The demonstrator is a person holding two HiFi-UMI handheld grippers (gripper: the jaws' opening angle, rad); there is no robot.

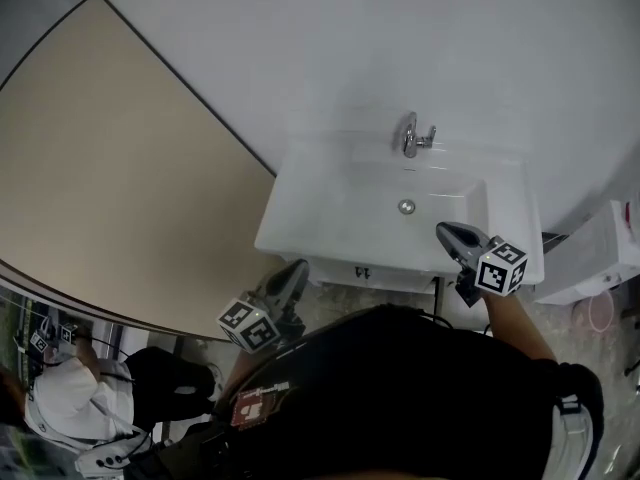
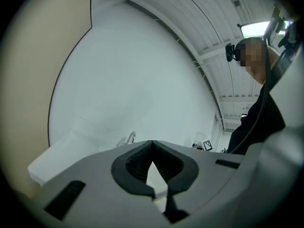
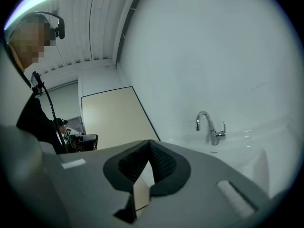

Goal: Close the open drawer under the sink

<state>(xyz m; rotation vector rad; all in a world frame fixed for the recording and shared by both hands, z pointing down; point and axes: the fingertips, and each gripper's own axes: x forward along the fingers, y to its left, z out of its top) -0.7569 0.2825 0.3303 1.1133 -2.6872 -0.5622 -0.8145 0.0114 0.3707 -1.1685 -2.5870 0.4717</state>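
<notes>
A white sink (image 1: 300,218) with a chrome faucet (image 1: 410,136) is fixed to the white wall. The drawer below it is almost hidden by the basin. Only a narrow white strip (image 1: 340,268) with small dark marks shows under the front rim, and I cannot tell whether it stands open. My left gripper (image 1: 298,266) is shut and empty just in front of the basin's left front corner. My right gripper (image 1: 445,230) is shut and empty over the right front rim. The left gripper (image 2: 152,144) faces the sink (image 2: 61,151). The right gripper (image 3: 151,142) points past the faucet (image 3: 209,126).
A beige panel (image 1: 110,168) fills the wall to the left of the sink. A white box-like fixture (image 1: 600,258) stands at the right, with a pink ring (image 1: 600,311) on the floor by it. Another person (image 1: 70,398) sits low at the left.
</notes>
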